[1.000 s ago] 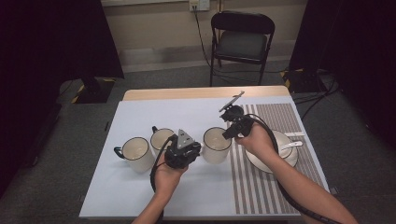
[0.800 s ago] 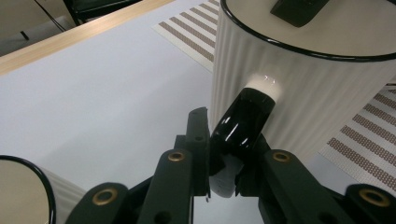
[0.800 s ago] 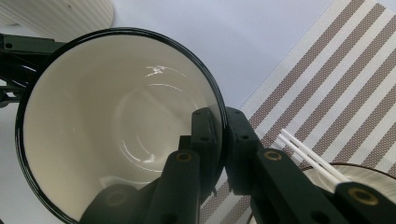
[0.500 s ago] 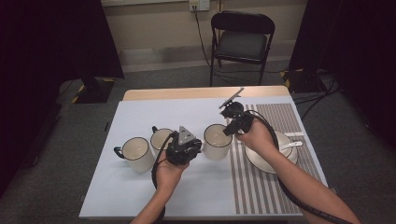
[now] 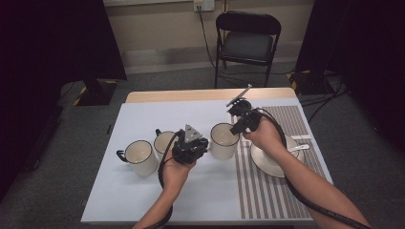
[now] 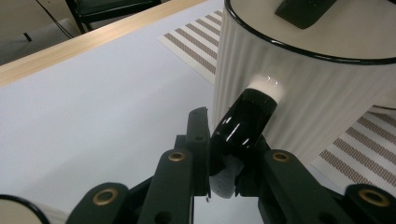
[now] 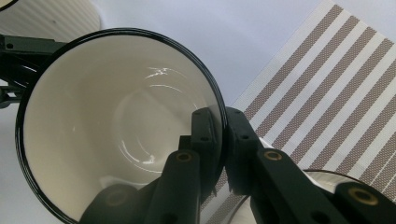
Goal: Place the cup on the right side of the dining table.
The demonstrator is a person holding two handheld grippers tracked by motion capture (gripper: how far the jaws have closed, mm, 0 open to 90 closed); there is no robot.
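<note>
Held mug: a white ribbed mug (image 5: 223, 140) with a black rim stands on the tabletop (image 5: 143, 119), at the edge of the striped placemat (image 5: 286, 191), between the two hands.
Left hand-held gripper (image 5: 191, 145): jaws closed on the mug's black handle (image 6: 245, 123), seen up close in the left gripper view.
Right hand-held gripper (image 5: 237, 125): jaws pinch the mug's rim (image 7: 219, 114), one inside the wall, one outside, clamped tight.
Other mugs: two more white mugs stand to the left, one (image 5: 165, 142) just beside the left hand-held gripper, one (image 5: 140, 156) farther left.
Saucer: a white saucer (image 5: 267, 162) lies on the placemat under the right hand, a spoon (image 5: 298, 148) resting by it.
Background: a black folding chair (image 5: 246, 43) stands beyond the tabletop.
</note>
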